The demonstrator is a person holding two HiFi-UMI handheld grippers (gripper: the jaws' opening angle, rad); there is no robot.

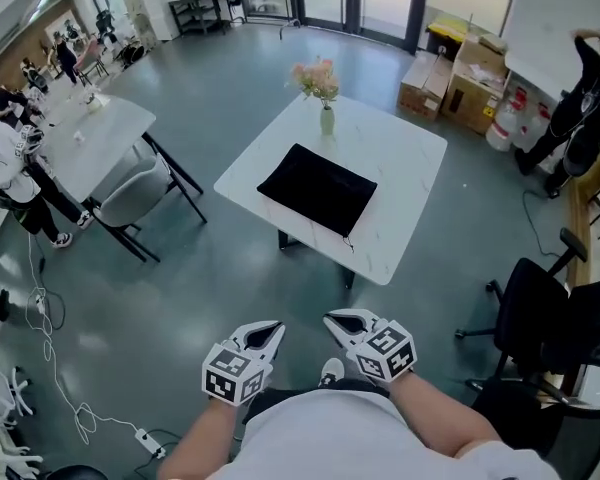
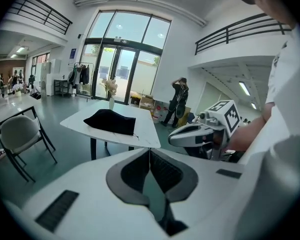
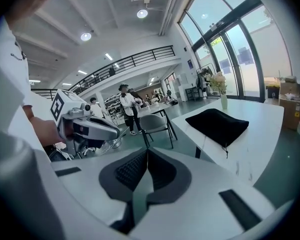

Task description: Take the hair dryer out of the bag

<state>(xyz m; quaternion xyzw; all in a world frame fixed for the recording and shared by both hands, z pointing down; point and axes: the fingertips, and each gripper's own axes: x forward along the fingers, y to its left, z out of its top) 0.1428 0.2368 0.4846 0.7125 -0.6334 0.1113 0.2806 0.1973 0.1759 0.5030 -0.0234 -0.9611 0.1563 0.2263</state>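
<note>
Black bag (image 1: 317, 189) is lying on the far counter (image 1: 400, 148); I am holding left tool (image 1: 270, 330) and right tool (image 1: 340, 320) closed, empty.

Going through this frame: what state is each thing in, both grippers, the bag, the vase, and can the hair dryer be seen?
Left gripper: shut, empty, short of the table.
Right gripper: shut, empty, beside the left one.
Black bag: lying flat on the table, untouched; mouth can't be made out.
Vase: upright, holding flowers, behind the bag.
Hair dryer: not visible.
</note>
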